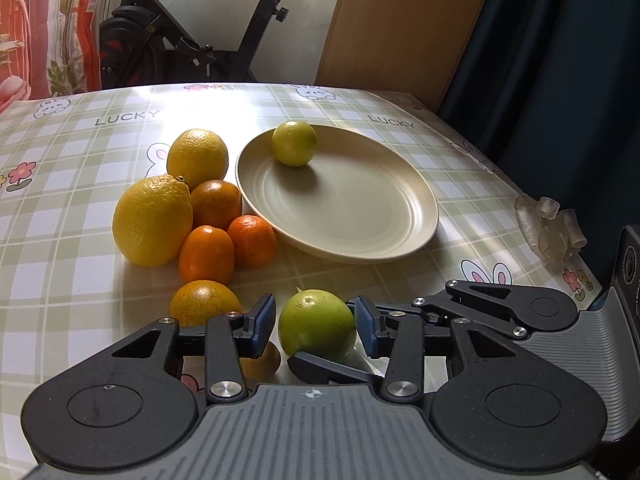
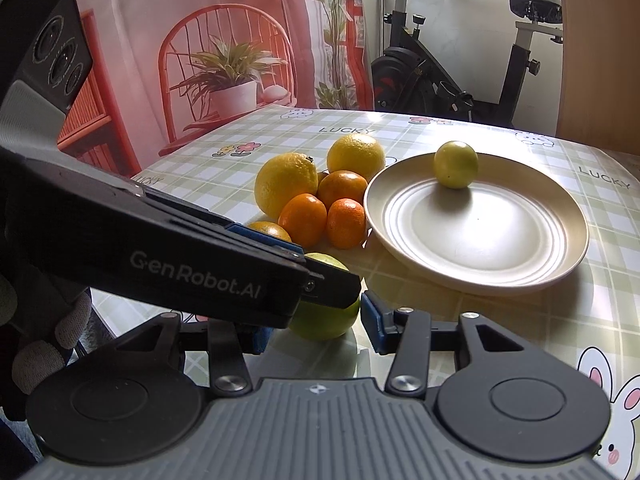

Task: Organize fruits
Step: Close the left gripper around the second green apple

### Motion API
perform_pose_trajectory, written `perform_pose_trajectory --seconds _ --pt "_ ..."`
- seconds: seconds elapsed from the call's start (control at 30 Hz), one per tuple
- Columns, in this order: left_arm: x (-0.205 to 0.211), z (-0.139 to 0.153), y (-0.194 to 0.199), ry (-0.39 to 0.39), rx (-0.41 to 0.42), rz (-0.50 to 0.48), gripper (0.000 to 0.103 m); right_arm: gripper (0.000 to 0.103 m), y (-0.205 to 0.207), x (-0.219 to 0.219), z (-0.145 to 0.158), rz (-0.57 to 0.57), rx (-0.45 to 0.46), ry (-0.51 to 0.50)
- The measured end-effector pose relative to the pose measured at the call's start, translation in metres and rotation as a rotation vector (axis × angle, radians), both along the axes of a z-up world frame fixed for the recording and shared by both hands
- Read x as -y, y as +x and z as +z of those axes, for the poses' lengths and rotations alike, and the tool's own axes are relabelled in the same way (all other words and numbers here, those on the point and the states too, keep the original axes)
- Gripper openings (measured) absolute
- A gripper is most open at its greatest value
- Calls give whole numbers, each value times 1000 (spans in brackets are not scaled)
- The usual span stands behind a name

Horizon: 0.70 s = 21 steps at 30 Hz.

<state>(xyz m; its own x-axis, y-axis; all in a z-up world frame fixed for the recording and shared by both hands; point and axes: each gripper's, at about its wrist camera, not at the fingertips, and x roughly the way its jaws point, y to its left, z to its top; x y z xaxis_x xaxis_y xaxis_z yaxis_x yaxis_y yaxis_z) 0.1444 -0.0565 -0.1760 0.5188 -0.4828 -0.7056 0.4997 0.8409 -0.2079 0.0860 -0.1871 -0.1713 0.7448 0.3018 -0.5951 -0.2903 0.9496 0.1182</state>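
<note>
Left wrist view: left gripper (image 1: pixel 316 326) spread around green fruit (image 1: pixel 317 323) near plate (image 1: pixel 416 236); right gripper (image 2: pixel 316 326) spread too. Fruit likely firm, smooth, rolls; grip at widest girth.

You have two green limes: one (image 1: pixel 294 143) on the plate at upper centre, one (image 1: pixel 316 323) at lower centre. Two yellow lemons (image 1: pixel 153 220) (image 1: pixel 197 157) sit at left. Count five orange fruits: (image 1: pixel 216 204), (image 1: pixel 252 241), (image 1: pixel 206 255), (image 1: pixel 204 302), and one (image 1: pixel 262 362) mostly hidden. One plate (image 1: pixel 360 216).
</note>
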Motion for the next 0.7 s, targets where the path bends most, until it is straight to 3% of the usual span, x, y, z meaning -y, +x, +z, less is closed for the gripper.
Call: perform_pose_trajectory --seconds 0.5,0.7 --pt "5 -3 -4 25 16 -20 46 50 4 7 -7 -12 -57 51" --pt "5 3 -5 10 43 -24 46 48 2 9 -1 -22 -28 58"
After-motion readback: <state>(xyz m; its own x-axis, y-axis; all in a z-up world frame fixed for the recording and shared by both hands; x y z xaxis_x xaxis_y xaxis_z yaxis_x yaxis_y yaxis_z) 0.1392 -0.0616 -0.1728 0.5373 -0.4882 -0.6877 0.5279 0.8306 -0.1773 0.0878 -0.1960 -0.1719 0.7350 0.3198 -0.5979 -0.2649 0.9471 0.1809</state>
